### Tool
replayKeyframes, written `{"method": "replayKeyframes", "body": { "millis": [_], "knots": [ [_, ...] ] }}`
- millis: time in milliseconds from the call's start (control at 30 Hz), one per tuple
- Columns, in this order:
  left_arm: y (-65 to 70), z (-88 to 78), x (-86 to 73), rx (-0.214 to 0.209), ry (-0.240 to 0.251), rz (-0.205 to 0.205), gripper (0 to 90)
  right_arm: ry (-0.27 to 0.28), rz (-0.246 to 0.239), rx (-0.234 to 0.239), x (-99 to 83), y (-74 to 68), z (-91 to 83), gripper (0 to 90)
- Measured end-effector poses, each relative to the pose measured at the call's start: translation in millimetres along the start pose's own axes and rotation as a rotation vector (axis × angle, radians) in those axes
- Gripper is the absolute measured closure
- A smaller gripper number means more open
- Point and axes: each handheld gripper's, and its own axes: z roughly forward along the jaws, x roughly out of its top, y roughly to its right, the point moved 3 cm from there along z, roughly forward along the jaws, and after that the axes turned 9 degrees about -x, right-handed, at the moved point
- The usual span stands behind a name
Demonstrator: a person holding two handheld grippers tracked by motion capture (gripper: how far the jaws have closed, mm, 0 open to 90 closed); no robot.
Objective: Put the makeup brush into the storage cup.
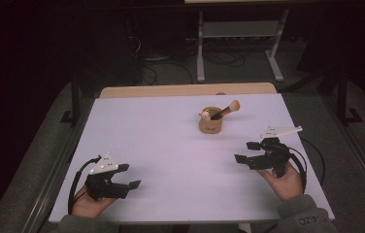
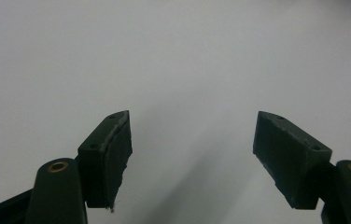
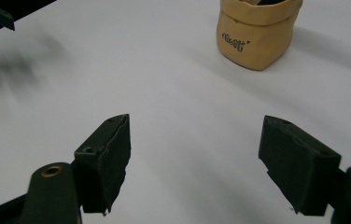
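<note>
Jaws spread and empty, the right gripper (image 1: pixel 246 152) is nearing the cup (image 1: pixel 210 121) holding a brush (image 1: pixel 227 110), likely needing a farther reach, while the left gripper (image 1: pixel 128 177) is idling, also spread.

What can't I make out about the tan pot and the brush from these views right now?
- Tan pot: its rim and contents are cut off by the top edge of the right gripper view.
- Brush: its lower end is hidden inside the pot in the high view.
- Small pale figure on the pot's rim: too small in the high view to identify.
- Lettering on the pot: blurred, unreadable.
</note>
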Motion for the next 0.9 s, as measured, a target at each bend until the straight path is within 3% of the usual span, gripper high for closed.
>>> {"method": "replayKeyframes", "body": {
  "millis": [900],
  "knots": [
    [-0.8, 2.7, -5.8, 0.003, -0.008, -0.019, 26.8, -0.009, 0.025, -0.017, -37.1, 1.3, -4.7, 21.2]
  ]
}}
